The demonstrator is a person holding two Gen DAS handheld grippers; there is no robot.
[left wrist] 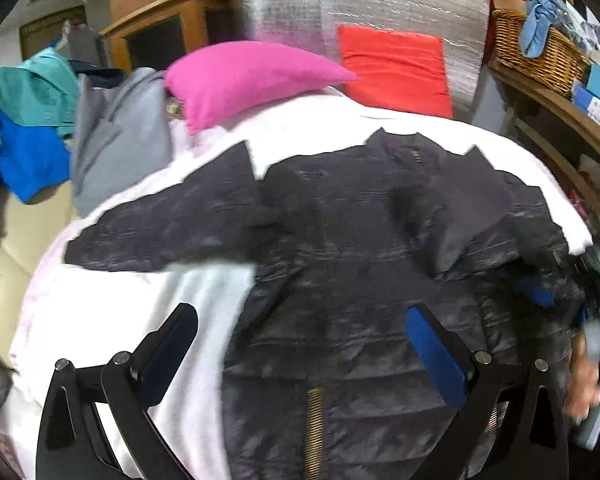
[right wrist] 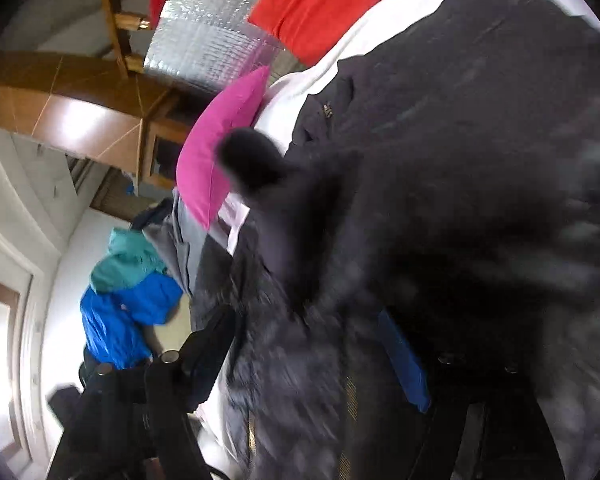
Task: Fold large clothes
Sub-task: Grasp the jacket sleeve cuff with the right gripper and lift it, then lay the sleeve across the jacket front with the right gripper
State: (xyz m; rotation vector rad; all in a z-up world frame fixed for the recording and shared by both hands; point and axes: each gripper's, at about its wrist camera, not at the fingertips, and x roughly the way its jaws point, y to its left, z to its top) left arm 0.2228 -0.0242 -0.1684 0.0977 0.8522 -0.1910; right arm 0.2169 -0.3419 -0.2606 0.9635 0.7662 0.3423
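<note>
The left gripper (left wrist: 300, 356) hangs with its jaws spread wide and nothing between them, low over the hem of the jacket (left wrist: 360, 272), one finger over the white sheet (left wrist: 112, 312) and the other over the dark quilted cloth. If it closes here it may pinch sheet along with the hem, and the bedding would drag up with the fold

The right gripper (right wrist: 300, 364) is tilted hard and buried in blurred cloth; one blue pad (right wrist: 404, 364) shows against the jacket and fabric appears to lie across the gap, but whether the jaws are clenched on it I cannot tell. In the left view the hand (left wrist: 588, 380) holding it sits at the jacket's right edge. If its hold is shallow, the slick shell could slip out mid-lift and the flap fall askew

The jacket lies spread front-up on the sheet, zip (left wrist: 315, 420) running toward the left gripper, one sleeve (left wrist: 160, 232) stretched out left, the right side rumpled and part raised. Folding over that bunching would trap creases

Farther off, the pink pillow (left wrist: 240, 76) and red pillow (left wrist: 396, 68) sit at the head of the bed, near the collar; a wide sweep could knock them. The grey coat (left wrist: 116, 140) and blue jacket (left wrist: 24, 152) hang well apart to the left
</note>
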